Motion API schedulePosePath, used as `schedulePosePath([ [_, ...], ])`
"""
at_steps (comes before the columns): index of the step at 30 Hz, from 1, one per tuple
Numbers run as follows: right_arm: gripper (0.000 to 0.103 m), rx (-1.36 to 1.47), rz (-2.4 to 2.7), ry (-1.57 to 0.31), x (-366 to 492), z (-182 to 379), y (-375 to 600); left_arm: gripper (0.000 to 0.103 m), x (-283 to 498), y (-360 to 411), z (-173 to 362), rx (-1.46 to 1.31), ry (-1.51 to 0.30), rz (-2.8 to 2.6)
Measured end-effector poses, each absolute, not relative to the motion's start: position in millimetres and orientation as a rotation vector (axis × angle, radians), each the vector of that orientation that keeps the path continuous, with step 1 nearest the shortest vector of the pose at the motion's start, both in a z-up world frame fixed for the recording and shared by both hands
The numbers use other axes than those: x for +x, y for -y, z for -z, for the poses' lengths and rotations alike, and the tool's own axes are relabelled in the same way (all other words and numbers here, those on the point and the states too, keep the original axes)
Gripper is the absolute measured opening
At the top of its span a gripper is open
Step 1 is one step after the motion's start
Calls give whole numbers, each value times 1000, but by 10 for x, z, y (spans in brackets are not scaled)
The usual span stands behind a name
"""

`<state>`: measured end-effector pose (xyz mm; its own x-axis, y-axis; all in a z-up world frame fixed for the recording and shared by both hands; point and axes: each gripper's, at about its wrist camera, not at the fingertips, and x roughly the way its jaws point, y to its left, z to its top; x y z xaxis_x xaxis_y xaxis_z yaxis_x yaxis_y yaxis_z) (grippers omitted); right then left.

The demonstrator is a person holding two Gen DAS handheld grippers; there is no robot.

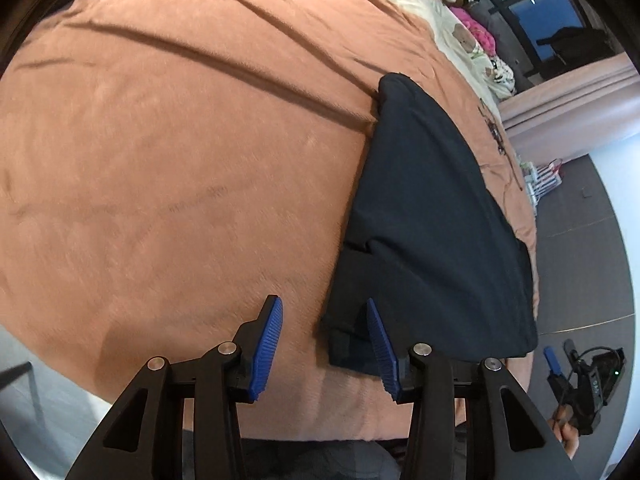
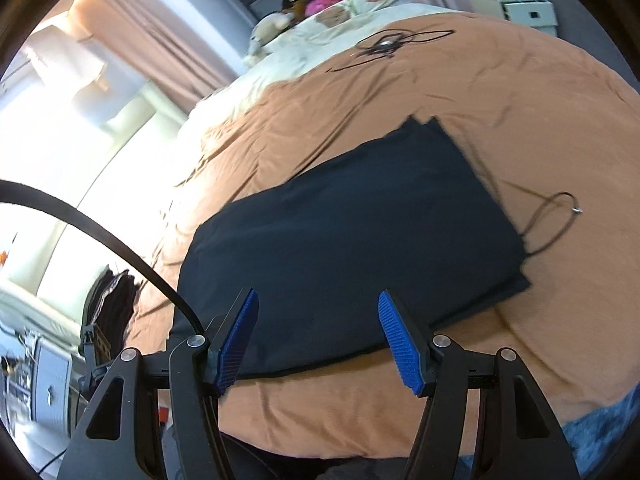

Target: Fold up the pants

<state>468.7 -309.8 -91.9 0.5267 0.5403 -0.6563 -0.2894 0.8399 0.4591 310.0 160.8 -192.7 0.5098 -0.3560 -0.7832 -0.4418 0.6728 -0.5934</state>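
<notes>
Dark navy pants [image 1: 432, 208] lie folded into a flat, roughly rectangular stack on an orange-brown blanket [image 1: 180, 140]. In the left wrist view my left gripper [image 1: 323, 301] is open beside the stack's near left corner. One blue pad [image 1: 380, 344] overlaps that corner and the other is over bare blanket. In the right wrist view the pants [image 2: 344, 232] fill the middle, and my right gripper [image 2: 318, 293] is open just above their near edge with nothing pinched. The right gripper [image 1: 580, 376] also shows in the left wrist view at the lower right, off the bed's edge, held by a hand.
A thin brown cord [image 2: 552, 220] loops on the blanket [image 2: 500, 92] right of the pants. A tangle of black cable [image 2: 384, 44] lies farther back. Stuffed toys [image 2: 272, 28] and pillows sit at the head of the bed. A dark clothes pile [image 2: 116, 296] stands at the left.
</notes>
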Motion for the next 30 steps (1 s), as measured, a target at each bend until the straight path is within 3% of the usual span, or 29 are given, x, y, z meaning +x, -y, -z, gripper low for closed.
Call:
schedulePosePath([
  [1, 61, 301, -510, -891, 4716, 938, 3047, 43, 3092, -1588, 1935, -888, -1066, -53],
  [3, 61, 265, -516, -903, 4788, 1004, 2889, 12, 3072, -1549, 1957, -905, -1057, -39],
  [6, 56, 228, -517, -931, 4875, 1087, 2731, 4, 2987, -1521, 1968, -921, -1046, -39],
  [20, 55, 194, -506, -1009, 5013, 1372, 2415, 0, 2650, -1430, 1836, -916, -1024, -52],
  [22, 55, 191, -516, -1002, 5009, 1369, 2395, 4, 2671, -1475, 1781, -919, -1000, -50],
  [24, 55, 200, -535, -992, 5004, 1374, 2369, 20, 2731, -1512, 1760, -924, -989, -54],
  [25, 55, 203, -542, -986, 5000, 1383, 2368, 22, 2759, -1520, 1769, -925, -989, -60],
  [30, 55, 190, -557, -988, 4972, 1472, 2392, 23, 2913, -1550, 1927, -943, -1007, -71],
])
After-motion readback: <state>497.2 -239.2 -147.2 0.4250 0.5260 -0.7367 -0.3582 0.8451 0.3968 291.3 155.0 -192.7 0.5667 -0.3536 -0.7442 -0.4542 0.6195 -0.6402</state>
